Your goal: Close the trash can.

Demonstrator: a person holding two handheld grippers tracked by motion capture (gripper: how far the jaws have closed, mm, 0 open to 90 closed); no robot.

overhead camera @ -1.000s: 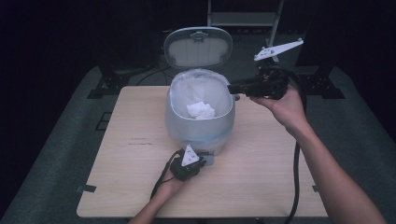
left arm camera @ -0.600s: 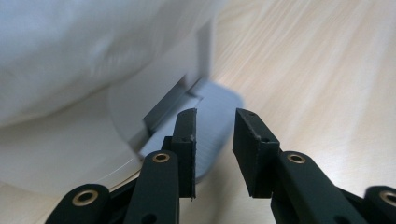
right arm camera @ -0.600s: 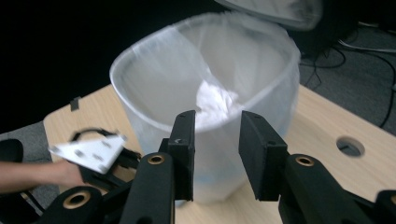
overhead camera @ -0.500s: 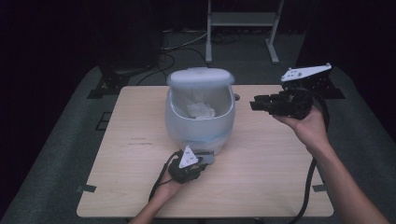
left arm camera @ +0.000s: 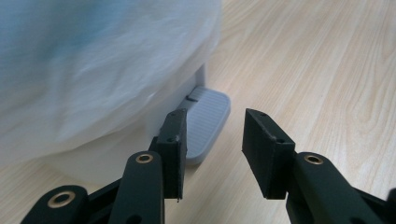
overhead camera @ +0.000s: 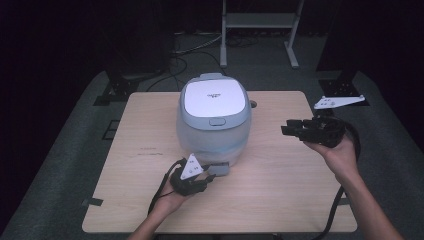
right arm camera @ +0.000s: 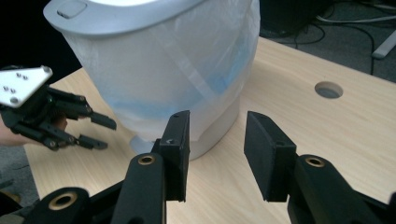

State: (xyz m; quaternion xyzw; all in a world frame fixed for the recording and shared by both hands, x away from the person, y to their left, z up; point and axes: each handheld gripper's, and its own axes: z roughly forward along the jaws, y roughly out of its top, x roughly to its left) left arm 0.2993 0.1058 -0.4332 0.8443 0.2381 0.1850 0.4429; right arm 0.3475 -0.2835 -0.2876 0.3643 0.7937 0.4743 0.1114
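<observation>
Two grippers were in my hands, and both jaws had just been opening with nothing between them. My left gripper sat low in the high view's centre, its jaws parted just short of the grey foot pedal, not touching it. My right gripper hovered at the right of that frame, well apart from the pedal bin, jaws also apart and empty. The bin stood mid-table with its lid down and the white liner bag draped over its sides. I judged the closing done; what remained was drawing both hands clear of the table.
</observation>
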